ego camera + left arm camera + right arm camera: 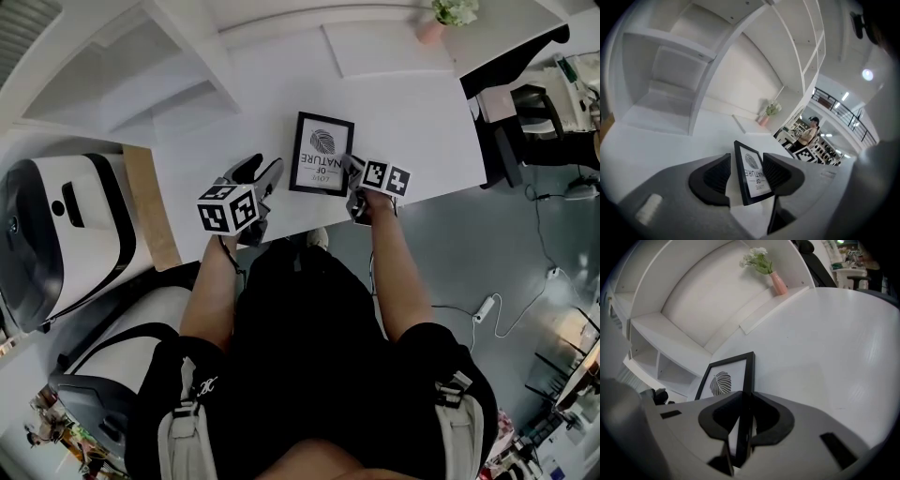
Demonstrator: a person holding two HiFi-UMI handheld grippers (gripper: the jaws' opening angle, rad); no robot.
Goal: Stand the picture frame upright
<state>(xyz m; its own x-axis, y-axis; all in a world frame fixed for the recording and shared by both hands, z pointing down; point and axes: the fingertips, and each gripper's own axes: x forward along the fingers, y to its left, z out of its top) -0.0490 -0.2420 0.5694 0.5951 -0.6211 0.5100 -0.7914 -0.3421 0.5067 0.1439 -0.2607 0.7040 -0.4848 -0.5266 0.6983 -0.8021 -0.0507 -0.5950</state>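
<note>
Left gripper (263,172) spread wide, nothing gripped, just left of picture frame (322,153). Frame is kept tilted on counter (422,122), right edge clamped by right gripper (352,178). Risk: if released before balance is found, frame could be dropped flat.

picture frame (322,153) print: "LOVE OF NATURE", three short stacked lines, black on white
orientation: reads upside down in the head view
smallest line: "LOVE" I think, it's pretty tiny
</note>
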